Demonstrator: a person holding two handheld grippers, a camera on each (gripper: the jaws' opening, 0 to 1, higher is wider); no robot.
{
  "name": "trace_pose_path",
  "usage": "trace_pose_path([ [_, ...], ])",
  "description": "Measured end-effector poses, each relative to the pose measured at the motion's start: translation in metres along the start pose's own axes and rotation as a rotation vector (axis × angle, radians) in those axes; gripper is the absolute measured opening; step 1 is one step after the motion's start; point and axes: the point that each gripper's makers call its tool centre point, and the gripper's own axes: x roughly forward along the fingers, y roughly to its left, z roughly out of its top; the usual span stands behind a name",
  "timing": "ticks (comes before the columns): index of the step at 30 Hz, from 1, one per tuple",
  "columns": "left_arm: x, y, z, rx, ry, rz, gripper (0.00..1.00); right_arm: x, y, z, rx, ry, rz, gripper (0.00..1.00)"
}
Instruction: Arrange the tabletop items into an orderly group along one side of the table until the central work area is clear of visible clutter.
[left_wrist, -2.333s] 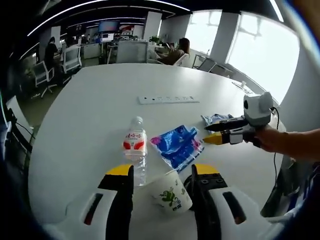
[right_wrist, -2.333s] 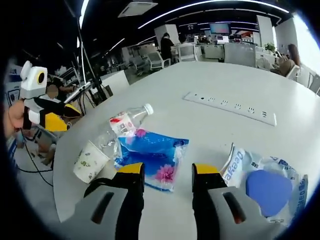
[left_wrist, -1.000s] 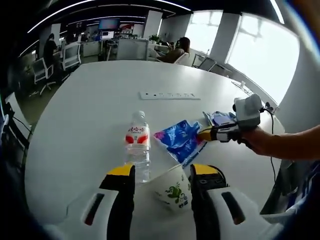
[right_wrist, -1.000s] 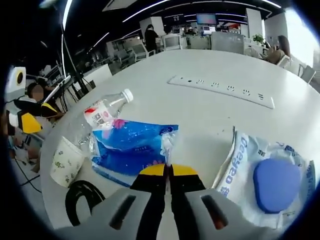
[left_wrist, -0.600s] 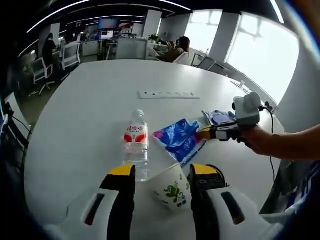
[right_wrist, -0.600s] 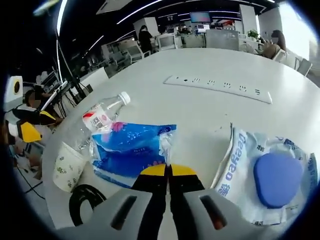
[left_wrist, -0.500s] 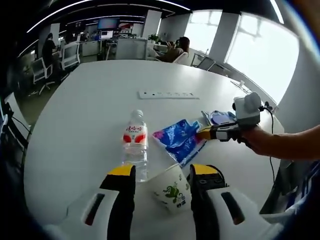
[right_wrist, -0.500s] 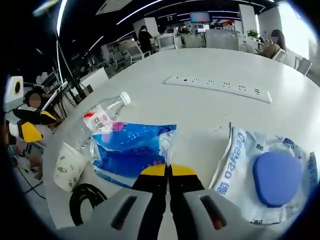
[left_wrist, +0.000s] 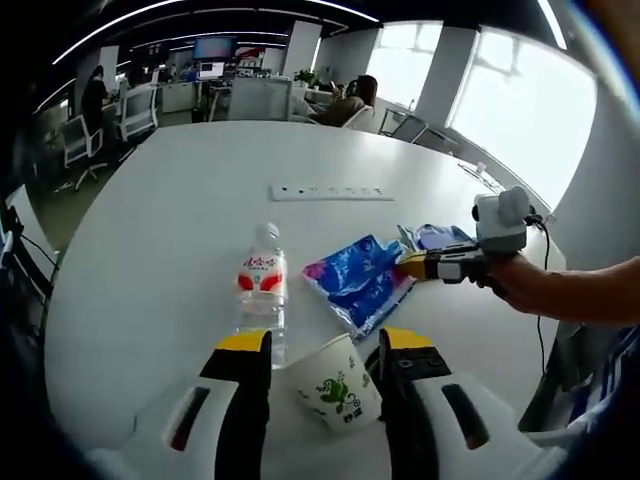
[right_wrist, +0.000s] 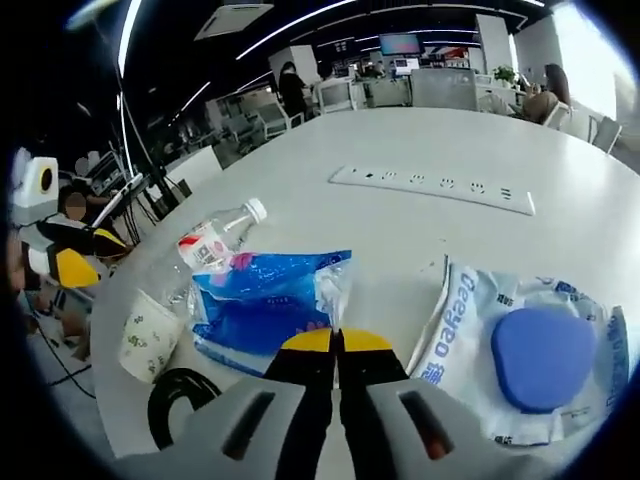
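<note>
Right gripper view: right gripper (right_wrist: 337, 342) clamped on blue packet (right_wrist: 262, 306).

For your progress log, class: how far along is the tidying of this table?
Done: little, with everything loose near one edge. In hand: the right gripper is shut on the blue packet; the open left gripper frames the paper cup. Left: the bottle and the wipes pack.

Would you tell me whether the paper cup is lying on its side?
No, the paper cup stands upright on the table between the left claw's jaws.
</note>
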Motion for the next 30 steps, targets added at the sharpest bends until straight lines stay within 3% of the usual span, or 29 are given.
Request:
trace_pose_path([
  [30, 0.010, -0.040, 0.028, 0.041, -0.026, -0.047, 0.40, -0.053, 0.021, 0.037, 0.030, -0.126, 0.027, 0.00],
])
